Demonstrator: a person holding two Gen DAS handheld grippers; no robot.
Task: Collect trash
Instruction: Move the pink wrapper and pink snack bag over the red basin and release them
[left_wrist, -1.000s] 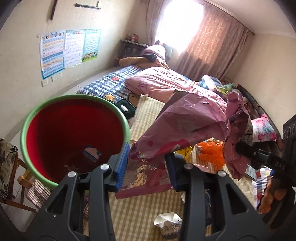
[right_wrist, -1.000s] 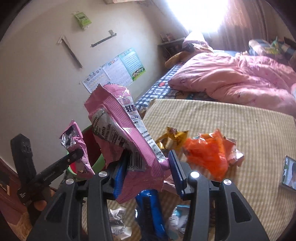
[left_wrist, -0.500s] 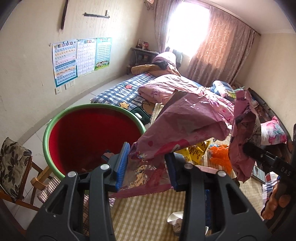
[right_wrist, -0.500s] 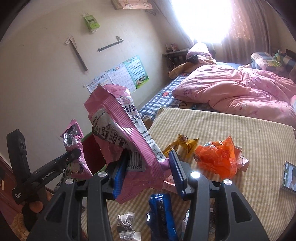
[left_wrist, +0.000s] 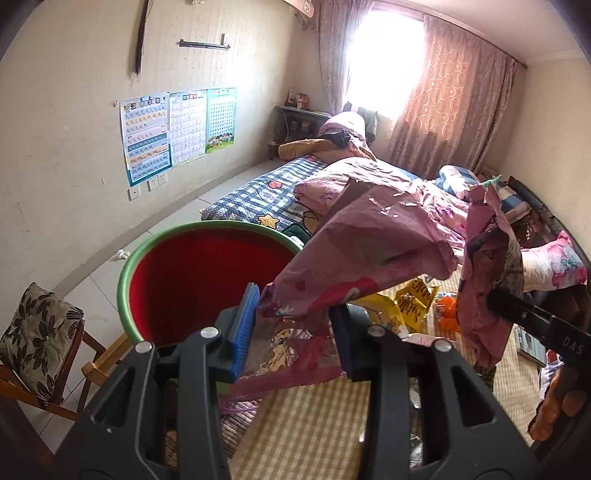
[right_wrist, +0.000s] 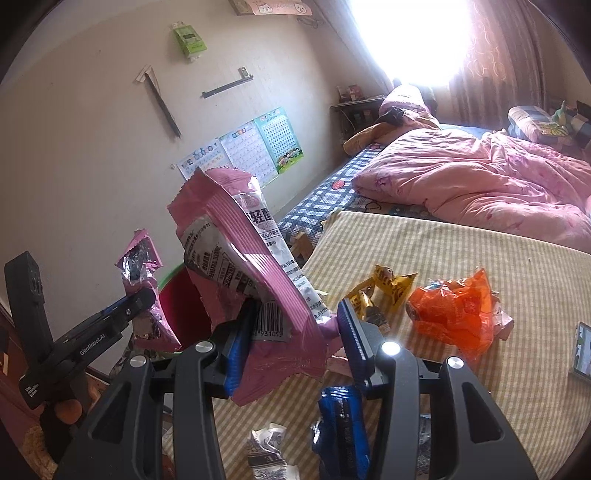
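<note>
My left gripper had its 2 blue pads closed partway, pinching a pink cartoon-printed wrapper. The wrapper's crumpled upper part stood up and leaned right, above the yellow checked mat.

The red basin with the green rim sat just left of that gripper, beyond the mat's edge. I could not tell what lay inside it.

My right gripper was likewise closed partway on a pink striped snack bag, barcode side toward the camera. The bag stood upright above the pads.

Loose trash lay on the mat ahead of the right gripper:
- orange bag, to the right
- yellow wrapper, just left of the orange bag
- blue packet, below the pads
- crumpled white scrap, left of the blue packet

A wooden chair with a leaf-print cushion stood on the floor left of the basin. A pink quilt covered the bed behind.
</note>
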